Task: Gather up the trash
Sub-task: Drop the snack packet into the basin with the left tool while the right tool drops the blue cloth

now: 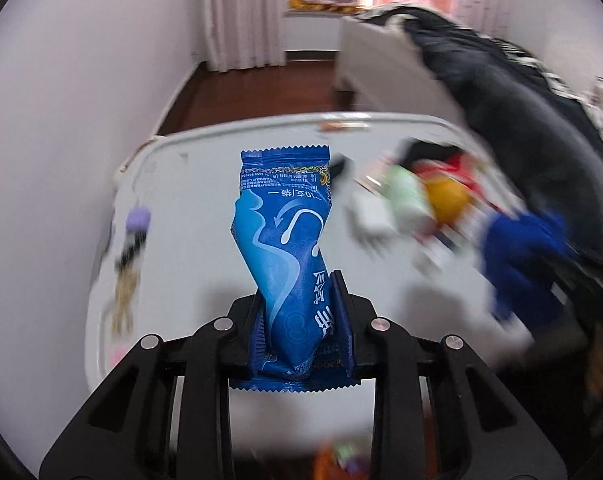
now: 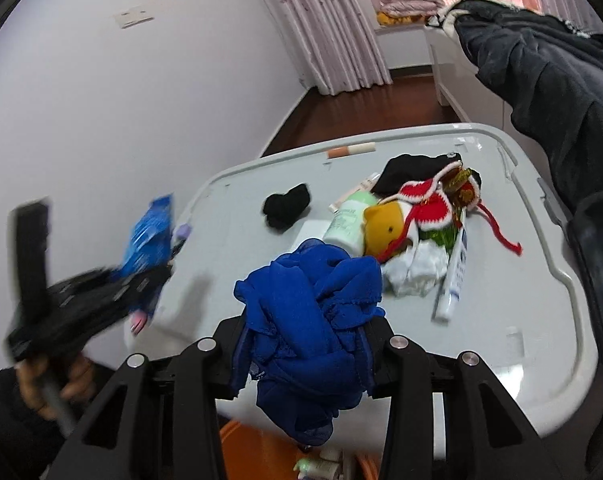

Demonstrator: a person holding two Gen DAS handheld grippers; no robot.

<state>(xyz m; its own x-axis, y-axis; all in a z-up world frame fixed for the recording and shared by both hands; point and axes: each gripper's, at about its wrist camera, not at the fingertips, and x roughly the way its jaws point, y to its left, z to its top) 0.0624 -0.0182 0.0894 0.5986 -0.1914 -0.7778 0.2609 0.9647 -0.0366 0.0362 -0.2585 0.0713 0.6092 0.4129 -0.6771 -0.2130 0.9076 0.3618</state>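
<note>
Left wrist view: we see our left gripper [image 1: 301, 312] clenched on a blue snack wrapper [image 1: 287, 248], which stands up from between the jaws with its crimped lower edge hanging just behind the pads. The wrapper twists slightly as it rises and is lifted clear of the white lid [image 1: 205, 216] beneath. Left of the jaws, blurred, lies a small purple-topped object [image 1: 135, 222] on the lid. Right of the jaws, also blurred, sits a heap with a pale green bottle [image 1: 405, 192] and an orange-yellow toy [image 1: 447, 200].

Right wrist view: we find our right gripper [image 2: 307, 344] grasping a bundle of blue cloth [image 2: 313, 312], bunched between the jaws and drooping below them. Ahead of the jaws, the lid holds a black sock [image 2: 287, 204], the bottle, the toy, a red and white knitted piece [image 2: 429, 204], crumpled white tissue [image 2: 417, 270] and a white tube [image 2: 453, 276] lying right of the tissue. At the far edge rests a small orange and white stick [image 2: 351, 150]. Far left of these jaws, the other gripper shows blurred, held by a hand [image 2: 57, 384] in a dark sleeve, with the wrapper in its grip. Below the jaws, an orange container [image 2: 245, 448] shows partly.
</note>
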